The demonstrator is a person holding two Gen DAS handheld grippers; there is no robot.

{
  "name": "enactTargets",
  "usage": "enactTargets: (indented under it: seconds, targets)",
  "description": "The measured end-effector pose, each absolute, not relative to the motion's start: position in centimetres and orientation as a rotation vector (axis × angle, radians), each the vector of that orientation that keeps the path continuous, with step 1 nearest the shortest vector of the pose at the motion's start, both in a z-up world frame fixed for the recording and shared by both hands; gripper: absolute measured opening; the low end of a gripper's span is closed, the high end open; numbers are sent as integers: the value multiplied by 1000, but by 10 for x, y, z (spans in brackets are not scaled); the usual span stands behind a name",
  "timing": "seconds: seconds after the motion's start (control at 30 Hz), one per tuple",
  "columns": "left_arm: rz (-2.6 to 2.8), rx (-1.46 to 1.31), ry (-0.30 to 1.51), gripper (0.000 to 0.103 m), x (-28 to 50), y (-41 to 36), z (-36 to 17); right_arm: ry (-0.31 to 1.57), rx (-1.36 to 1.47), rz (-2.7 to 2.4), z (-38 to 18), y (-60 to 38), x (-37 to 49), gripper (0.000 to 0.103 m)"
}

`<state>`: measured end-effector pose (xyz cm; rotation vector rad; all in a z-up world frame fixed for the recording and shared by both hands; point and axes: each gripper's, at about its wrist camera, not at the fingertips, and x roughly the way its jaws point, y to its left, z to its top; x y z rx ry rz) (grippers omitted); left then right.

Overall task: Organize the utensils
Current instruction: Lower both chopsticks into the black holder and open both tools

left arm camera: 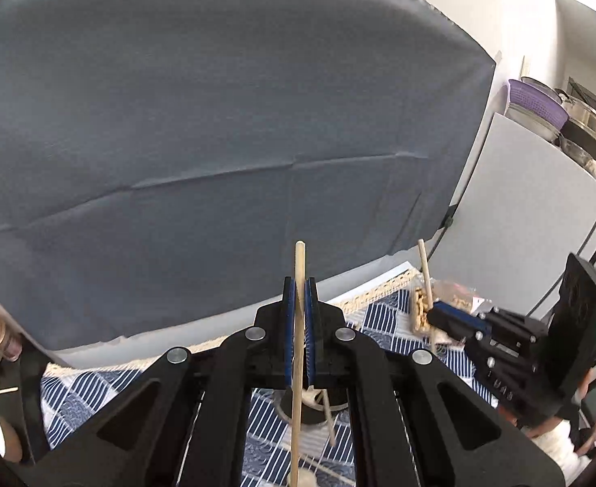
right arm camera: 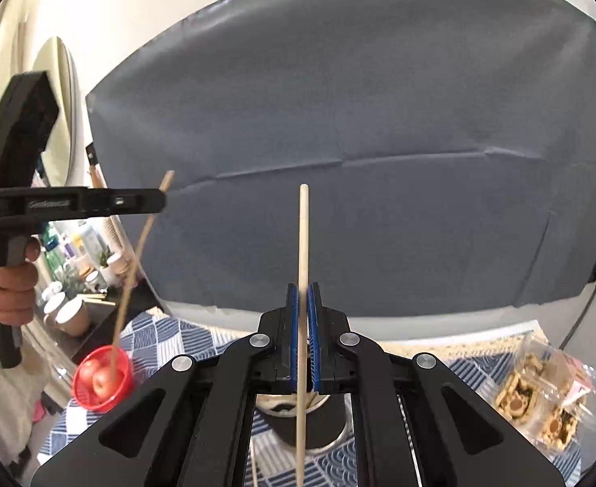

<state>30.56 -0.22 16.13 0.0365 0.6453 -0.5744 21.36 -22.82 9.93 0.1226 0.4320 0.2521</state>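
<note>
Left wrist view: the left gripper (left arm camera: 300, 284) is pinching a wooden chopstick (left arm camera: 298, 349) between its blue pads (left arm camera: 290, 304), the stick standing nearly upright with its tip above the jaws. Below it, over the blue-and-white patterned cloth on the counter (left arm camera: 383, 316), sits a dark cup (left arm camera: 312, 410) with more sticks in it. Toward the counter's right edge the right gripper (left arm camera: 434, 310) carries its own chopstick (left arm camera: 424, 272), in front of a bag of snacks (left arm camera: 456, 290). I judge the step to be lifting both sticks clear of the cup; to do it well, keep each stick upright and the two well apart so they do not knock together. No readable writing here

Right wrist view: the right gripper (right arm camera: 303, 296) is likewise clamped on its chopstick (right arm camera: 303, 284), directly above the dark cup (right arm camera: 330, 422). Near the counter's left edge a hand (right arm camera: 14, 288) holds the left gripper (right arm camera: 162, 199), its thin stick (right arm camera: 135, 268) slanting down over a red bowl of apples (right arm camera: 101, 377). A pale logo runs along that gripper's side, too blurred to read
</note>
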Motion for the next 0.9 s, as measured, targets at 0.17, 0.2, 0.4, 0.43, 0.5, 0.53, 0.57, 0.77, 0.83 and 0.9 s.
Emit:
enactTargets:
  seconds: [0.17,0.2,0.4,0.43,0.5,0.53,0.57,0.77,0.83,0.9]
  targets:
    - [-633,-25,641,5,330,-22,156,360,164,293,96,-230,229,5]
    - [-645,-23,637,5,336,-28,154,344,174,301,94,-230,233,5]
    - [-717,2,662,5,360,-53,136,262,244,348,73,-237,254,5]
    - [-728,-5,666,5,365,-56,133,253,259,351,68,-238,258,5]
    - [-727,-5,656,5,374,-62,127,252,279,362,61,-240,267,5]
    - [-730,-12,653,5,378,-64,124,251,291,363,56,-241,272,5]
    - [-734,-22,648,5,381,-63,122,259,301,374,53,-242,276,5]
    - [-719,-72,574,5,395,-58,104,248,288,407,43,-240,284,5]
    - [-734,-90,584,5,397,-58,91,258,296,410,36,-240,285,5]
    - [-738,-72,585,5,395,-61,80,276,297,410,24,-238,289,5]
